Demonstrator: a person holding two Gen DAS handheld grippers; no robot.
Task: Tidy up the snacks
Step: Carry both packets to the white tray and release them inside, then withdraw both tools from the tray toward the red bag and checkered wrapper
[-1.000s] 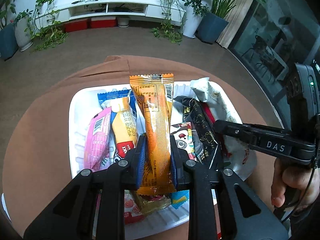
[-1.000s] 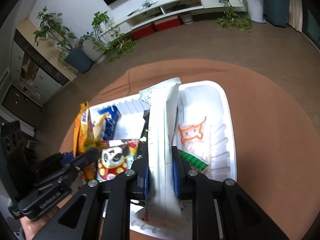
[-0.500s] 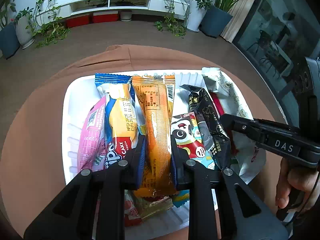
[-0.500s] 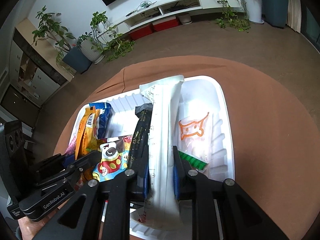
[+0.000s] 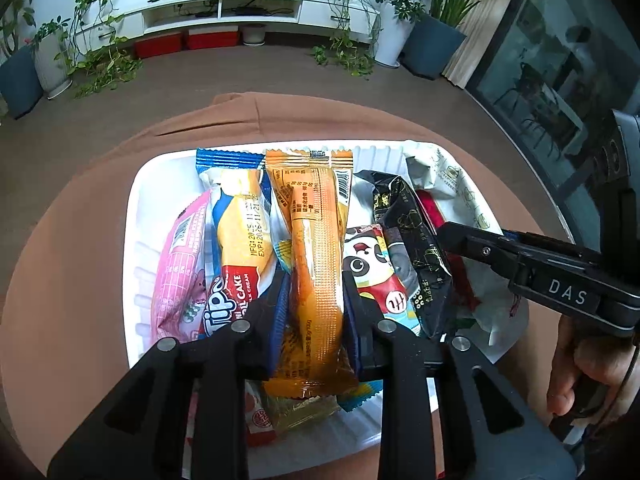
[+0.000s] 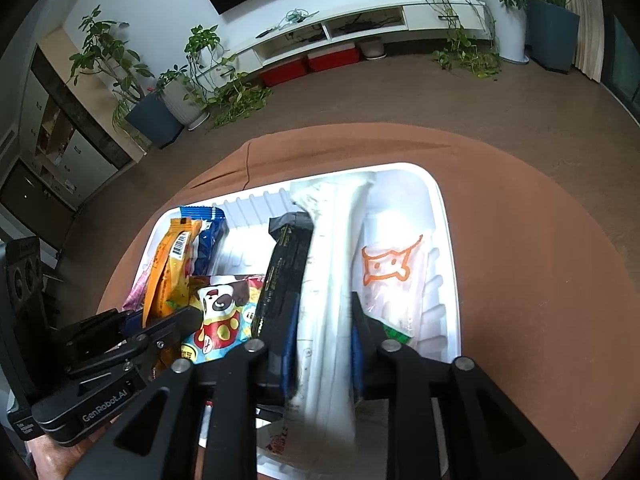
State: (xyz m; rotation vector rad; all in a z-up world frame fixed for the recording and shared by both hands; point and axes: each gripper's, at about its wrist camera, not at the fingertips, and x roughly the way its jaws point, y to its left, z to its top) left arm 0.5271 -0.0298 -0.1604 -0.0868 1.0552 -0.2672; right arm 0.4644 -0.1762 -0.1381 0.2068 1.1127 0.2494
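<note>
A white tray (image 5: 136,216) on a round brown table holds several snack packs side by side. My left gripper (image 5: 316,296) is shut on a long orange snack pack (image 5: 316,240), low over the tray between a yellow-and-blue cake pack (image 5: 240,232) and a panda-print pack (image 5: 372,268). My right gripper (image 6: 324,320) is shut on a long white snack pack (image 6: 332,264), low over the tray (image 6: 444,240) beside a black pack (image 6: 284,264). The right gripper also shows in the left wrist view (image 5: 452,236), the left gripper in the right wrist view (image 6: 168,320).
A pink pack (image 5: 180,268) lies at the tray's left side, a clear bag with an orange drawing (image 6: 392,268) at its right side. The brown tablecloth (image 6: 520,248) surrounds the tray. Potted plants and a white TV shelf stand far behind.
Both grippers have come down toward the tray with their packs. The orange pack and the white pack now lie lower among the other snacks.
</note>
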